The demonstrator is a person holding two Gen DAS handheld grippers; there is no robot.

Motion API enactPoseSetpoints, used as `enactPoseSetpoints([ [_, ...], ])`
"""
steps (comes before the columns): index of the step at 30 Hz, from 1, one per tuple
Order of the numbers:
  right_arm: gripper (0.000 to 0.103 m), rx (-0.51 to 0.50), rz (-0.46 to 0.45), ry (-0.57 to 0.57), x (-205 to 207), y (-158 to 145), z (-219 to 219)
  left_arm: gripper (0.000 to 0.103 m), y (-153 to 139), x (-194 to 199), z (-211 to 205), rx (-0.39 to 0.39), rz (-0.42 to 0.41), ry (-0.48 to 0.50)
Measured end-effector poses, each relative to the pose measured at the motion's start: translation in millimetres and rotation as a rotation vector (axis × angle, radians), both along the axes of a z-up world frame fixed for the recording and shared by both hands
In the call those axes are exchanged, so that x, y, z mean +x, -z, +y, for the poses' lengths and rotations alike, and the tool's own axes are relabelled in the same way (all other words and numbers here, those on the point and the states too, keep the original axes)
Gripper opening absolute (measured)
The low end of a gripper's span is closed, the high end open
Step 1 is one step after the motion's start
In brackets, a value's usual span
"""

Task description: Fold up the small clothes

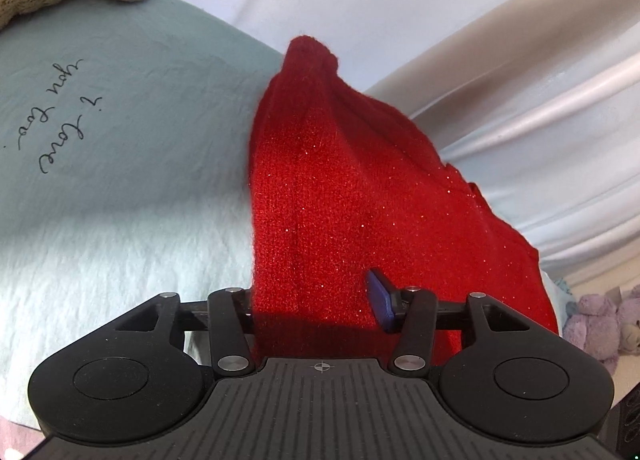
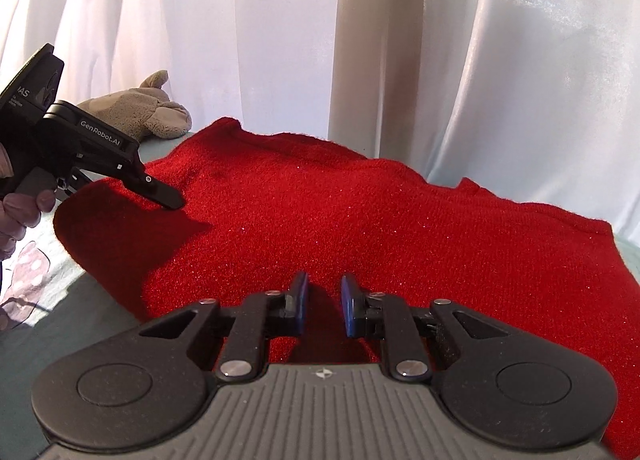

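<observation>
Left gripper (image 1: 316, 300) is clamping a bunched fold of the red knit garment (image 1: 352, 188) at its near left edge, the cloth filling the gap between the pads. Right gripper (image 2: 324, 306) is pinching a raised ridge of the same garment at its near edge, its blue pads (image 2: 301, 300) standing close together on the cloth. Red fabric is lying spread across a pale green blanket (image 1: 120, 164), which is bearing handwritten script. A plush toy (image 2: 148, 114) is resting far left, before white curtains (image 2: 500, 60).
</observation>
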State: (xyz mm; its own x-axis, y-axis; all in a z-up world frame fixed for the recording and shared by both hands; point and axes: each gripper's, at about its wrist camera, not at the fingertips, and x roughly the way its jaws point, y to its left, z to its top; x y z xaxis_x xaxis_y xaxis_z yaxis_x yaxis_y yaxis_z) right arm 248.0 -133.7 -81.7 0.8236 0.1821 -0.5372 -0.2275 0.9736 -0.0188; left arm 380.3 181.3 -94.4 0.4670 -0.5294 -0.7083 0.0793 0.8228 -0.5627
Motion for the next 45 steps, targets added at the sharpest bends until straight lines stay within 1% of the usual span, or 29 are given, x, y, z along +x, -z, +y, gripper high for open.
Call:
enactPoseSetpoints([
  [3, 0.017, 0.031, -0.051, 0.029, -8.4, -9.0, -1.9, 0.037, -2.6, -2.3, 1.7, -0.006, -0.001, -0.009],
  [4, 0.017, 0.028, -0.072, 0.035, -10.4, -9.1, -1.7, 0.037, -4.6, -4.0, 1.6, -0.003, -0.004, -0.011],
  [5, 0.017, 0.017, -0.071, 0.030, -10.9, -6.4, -0.6, 0.035, -7.3, -5.8, 0.9, 0.000, -0.008, -0.010],
  [7, 0.017, -0.013, 0.013, 0.012, -3.6, 6.4, 2.9, 0.034, -17.2, -10.8, -1.5, 0.007, -0.012, -0.022],
  [8, 0.017, -0.029, -0.003, 0.003, -5.0, 7.2, 3.7, 0.034, -25.8, -13.0, -3.9, 0.002, -0.014, -0.027],
  [9, 0.017, -0.040, 0.004, 0.001, -3.5, 5.0, 4.4, 0.034, -36.9, -16.4, -8.0, 0.000, -0.023, -0.031],
  [10, 0.017, -0.024, 0.013, 0.011, -3.2, 0.6, 2.6, 0.034, -48.9, -19.5, -13.8, 0.005, -0.029, -0.038],
  [12, 0.017, 0.027, 0.007, 0.025, -7.5, -8.0, -7.3, 0.033, -76.2, -27.0, -32.6, 0.027, -0.046, -0.048],
  [15, 0.017, 0.083, -0.027, 0.072, -20.2, -19.4, -26.2, 0.033, -113.2, -40.4, -76.8, 0.095, -0.104, -0.038],
  [18, 0.017, 0.152, -0.067, 0.156, -33.6, -31.4, -54.1, 0.033, -130.0, -51.5, -131.9, 0.136, -0.152, -0.008],
  [20, 0.017, 0.196, -0.085, 0.223, -42.4, -38.1, -76.1, 0.034, -127.1, -55.8, -169.1, 0.158, -0.173, 0.029],
  [22, 0.017, 0.217, -0.097, 0.275, -49.3, -41.2, -94.6, 0.034, -113.8, -59.2, -206.6, 0.183, -0.188, 0.082],
  [23, 0.017, 0.215, -0.099, 0.307, -52.7, -41.4, -104.4, 0.034, -104.0, -61.6, -222.6, 0.204, -0.189, 0.098],
  [25, 0.017, 0.217, -0.085, 0.352, -56.7, -39.3, -120.3, 0.036, -77.7, -69.9, -254.8, 0.279, -0.221, 0.140],
  [27, 0.017, 0.232, -0.067, 0.381, -60.1, -36.6, -134.9, 0.041, -51.6, -76.8, -273.8, 0.346, -0.251, 0.159],
  [28, 0.017, 0.235, -0.056, 0.390, -62.4, -35.5, -141.3, 0.043, -45.2, -85.3, -278.6, 0.358, -0.305, 0.164],
  [29, 0.017, 0.235, -0.049, 0.399, -64.0, -34.5, -145.7, 0.053, -44.1, -93.9, -281.8, 0.371, -0.364, 0.173],
  [30, 0.017, 0.239, -0.044, 0.408, -64.9, -33.7, -149.9, 0.060, -43.6, -98.7, -285.0, 0.380, -0.394, 0.198],
  [31, 0.018, 0.246, -0.038, 0.409, -63.7, -32.2, -152.2, 0.075, -42.2, -101.6, -287.9, 0.378, -0.409, 0.233],
  [32, 0.018, 0.255, -0.028, 0.415, -63.8, -30.5, -157.0, 0.079, -42.4, -105.2, -288.5, 0.377, -0.426, 0.261],
  [33, 0.019, 0.261, -0.017, 0.421, -64.0, -29.3, -160.3, 0.079, -44.3, -110.6, -286.7, 0.385, -0.444, 0.280],
  [35, 0.019, 0.273, -0.008, 0.430, -64.0, -29.6, -165.0, 0.079, -51.9, -124.0, -277.5, 0.387, -0.468, 0.350],
  [36, 0.019, 0.278, -0.012, 0.432, -63.0, -30.3, -166.4, 0.079, -60.5, -134.4, -270.0, 0.371, -0.482, 0.371],
  [38, 0.023, 0.286, -0.020, 0.427, -58.8, -34.1, -169.3, 0.080, -77.7, -153.1, -250.6, 0.300, -0.510, 0.409],
  [39, 0.025, 0.284, -0.022, 0.423, -56.1, -35.5, -170.7, 0.080, -84.2, -161.7, -240.9, 0.270, -0.508, 0.421],
  [41, 0.026, 0.281, -0.027, 0.412, -48.5, -39.1, -170.9, 0.080, -91.0, -171.6, -220.8, 0.227, -0.498, 0.403],
  [42, 0.026, 0.290, -0.027, 0.404, -45.7, -41.5, -170.5, 0.080, -92.1, -174.2, -209.0, 0.215, -0.482, 0.377],
  [44, 0.029, 0.329, -0.023, 0.375, -38.8, -47.2, -168.6, 0.078, -90.2, -172.3, -190.9, 0.234, -0.432, 0.306],
  [45, 0.034, 0.361, -0.017, 0.352, -33.5, -51.3, -167.1, 0.078, -86.8, -168.7, -181.2, 0.254, -0.398, 0.255],
])
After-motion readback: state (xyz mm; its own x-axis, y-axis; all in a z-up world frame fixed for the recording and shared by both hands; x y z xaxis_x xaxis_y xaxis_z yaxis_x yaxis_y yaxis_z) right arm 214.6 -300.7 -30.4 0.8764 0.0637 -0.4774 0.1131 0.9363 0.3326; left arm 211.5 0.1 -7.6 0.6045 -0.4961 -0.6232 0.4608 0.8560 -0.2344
